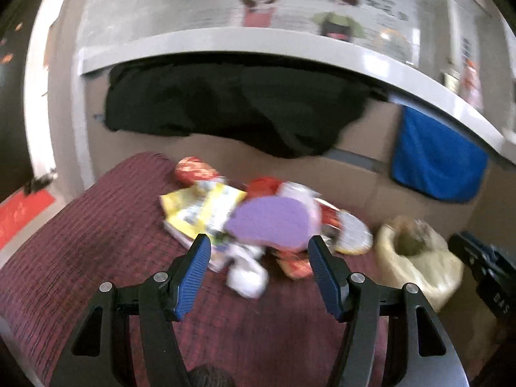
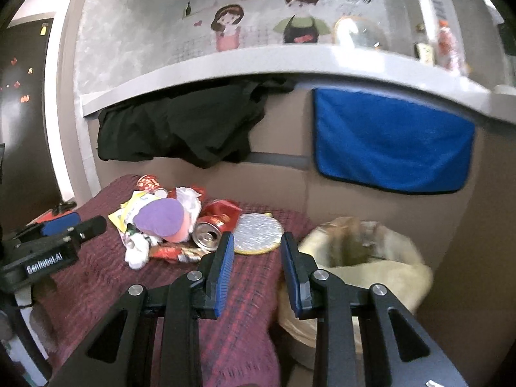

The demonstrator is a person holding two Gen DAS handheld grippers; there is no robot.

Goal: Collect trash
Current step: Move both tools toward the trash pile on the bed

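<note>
A pile of trash lies on a maroon cloth-covered seat (image 1: 80, 225): a purple foam piece (image 1: 267, 222), a yellow wrapper (image 1: 196, 206), white crumpled paper (image 1: 246, 277), red wrappers and a round silver disc (image 1: 353, 235). My left gripper (image 1: 258, 251) is open, its jaws just in front of the pile, nothing between them. In the right wrist view I see the purple piece (image 2: 159, 217), a crushed can (image 2: 208, 233) and the disc (image 2: 256, 232). My right gripper (image 2: 254, 245) is open and empty, between the pile and a yellowish bag-lined bin (image 2: 361, 254).
The bin also shows in the left wrist view (image 1: 416, 254) at the right of the seat. A black cloth (image 1: 225, 109) and a blue towel (image 1: 435, 161) hang from a grey counter (image 1: 258, 42) behind. The left gripper's body (image 2: 48, 248) shows at the left of the right wrist view.
</note>
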